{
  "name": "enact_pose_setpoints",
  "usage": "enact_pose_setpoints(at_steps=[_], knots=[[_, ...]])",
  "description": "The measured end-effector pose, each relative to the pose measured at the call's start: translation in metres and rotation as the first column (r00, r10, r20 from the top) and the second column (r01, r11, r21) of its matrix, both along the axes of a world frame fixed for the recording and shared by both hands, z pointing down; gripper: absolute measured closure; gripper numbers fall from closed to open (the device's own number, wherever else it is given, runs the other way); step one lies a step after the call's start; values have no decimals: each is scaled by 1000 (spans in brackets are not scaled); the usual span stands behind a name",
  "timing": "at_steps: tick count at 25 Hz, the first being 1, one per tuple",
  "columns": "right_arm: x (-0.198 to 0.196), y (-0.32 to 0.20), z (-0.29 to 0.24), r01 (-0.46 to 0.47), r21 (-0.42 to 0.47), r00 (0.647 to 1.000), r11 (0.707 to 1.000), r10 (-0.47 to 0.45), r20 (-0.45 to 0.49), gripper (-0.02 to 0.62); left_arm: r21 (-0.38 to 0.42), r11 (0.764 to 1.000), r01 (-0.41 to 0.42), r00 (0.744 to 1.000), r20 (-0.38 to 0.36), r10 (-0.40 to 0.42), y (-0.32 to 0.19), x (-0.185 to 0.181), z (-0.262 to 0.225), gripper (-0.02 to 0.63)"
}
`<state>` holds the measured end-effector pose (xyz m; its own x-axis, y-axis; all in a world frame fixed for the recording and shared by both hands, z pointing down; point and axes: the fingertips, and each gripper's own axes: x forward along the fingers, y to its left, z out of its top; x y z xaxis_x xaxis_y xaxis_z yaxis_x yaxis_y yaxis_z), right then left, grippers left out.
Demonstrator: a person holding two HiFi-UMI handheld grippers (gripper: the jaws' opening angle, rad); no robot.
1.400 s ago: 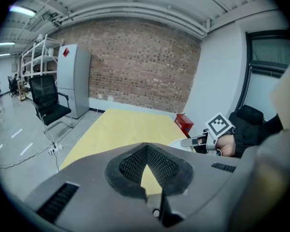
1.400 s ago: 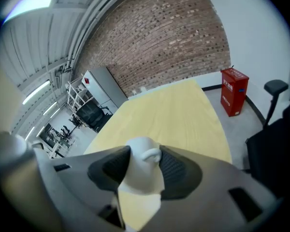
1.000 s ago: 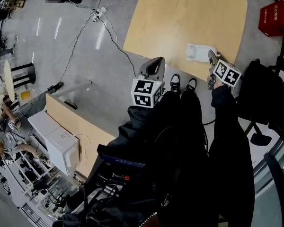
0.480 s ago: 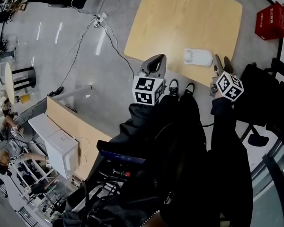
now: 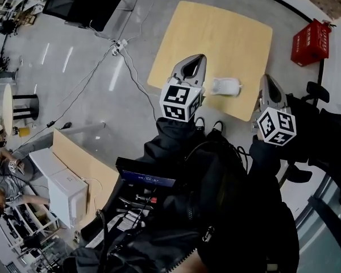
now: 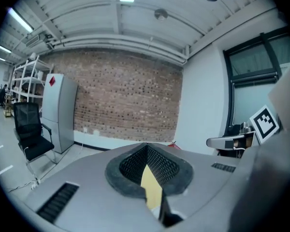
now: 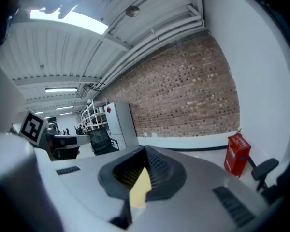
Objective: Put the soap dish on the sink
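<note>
Head view, wooden table (image 5: 216,33), left hand-held gripper (image 5: 194,62) closed, right hand-held gripper (image 5: 268,84) just closed

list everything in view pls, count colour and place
table: 1, light wood, ahead of the person
soap dish: 1, white, on the table near its closest edge
box: 1, red, right of the table
office chair: 1, black, far left
power strip: 1, white, left of the table
brick wall: 1, red-brown, beyond the table
left hand-held gripper: 1, grey, left of the soap dish, shut, empty
right hand-held gripper: 1, grey, right of the soap dish, jaws just closed, empty
</note>
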<state>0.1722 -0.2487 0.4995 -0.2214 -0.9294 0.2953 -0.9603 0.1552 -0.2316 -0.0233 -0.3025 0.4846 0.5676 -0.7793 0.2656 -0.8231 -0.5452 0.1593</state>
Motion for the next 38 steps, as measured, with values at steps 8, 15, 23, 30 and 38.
enact_pose_setpoints(at_steps=[8,15,23,30,38], knots=[[-18,-24,-128,78,250,994,965,-55,-98,588,230,973,-20,997,-65,36,-24,19,-109,603],[-24,-32,-180,71,357,989,931,-20,-144,589,301,953,-26,997,-63,47,-30,20,-146,603],[-18,-28,-198,41,398,986,917,26,-162,589,339,941,-11,995,-87,43,-30,16,-163,603],[-15,-28,-198,5,392,991,920,48,-123,589,350,937,-23,995,-85,56,-28,19,-167,603],[-20,-33,-202,25,398,991,917,30,-131,589,356,934,-33,995,-73,62,-31,22,-167,603]])
